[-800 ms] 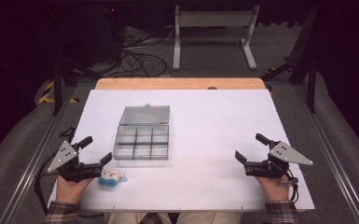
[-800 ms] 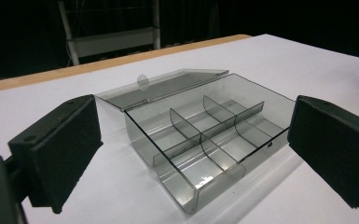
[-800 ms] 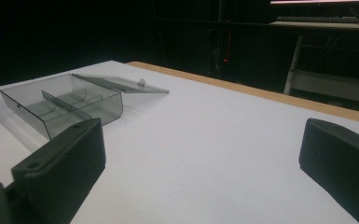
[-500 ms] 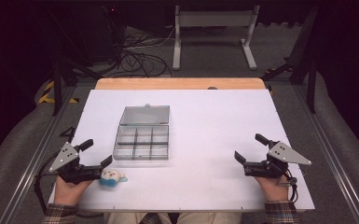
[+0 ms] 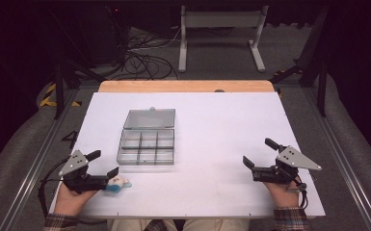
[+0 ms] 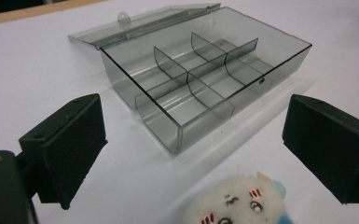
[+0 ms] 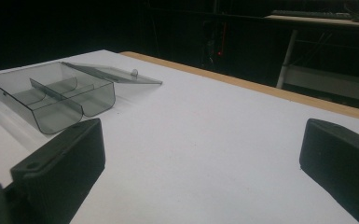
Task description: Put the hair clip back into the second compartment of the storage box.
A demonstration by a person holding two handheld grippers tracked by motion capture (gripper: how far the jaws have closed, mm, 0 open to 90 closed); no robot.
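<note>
Jaws spread wide on both: left gripper [image 5: 101, 162] near the front left corner of the worktop [image 5: 212, 125], right gripper [image 5: 259, 153] near the front right, neither holding anything. Just ahead of the left jaws, a small plush toy [image 6: 235, 203]: fluffy, white with a blue edge, probably light and squashy, best pinched across its body. Beyond, apart, a smoky clear plastic box [image 6: 200, 88], rigid, smooth, lid open, dividers inside.

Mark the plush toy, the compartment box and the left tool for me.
plush toy [image 6: 235, 203], left gripper view, on its white face.
compartment box [image 5: 146, 147], high view, on the middle dividers.
left tool [image 5: 102, 163], high view, midway between its open tips.
</note>
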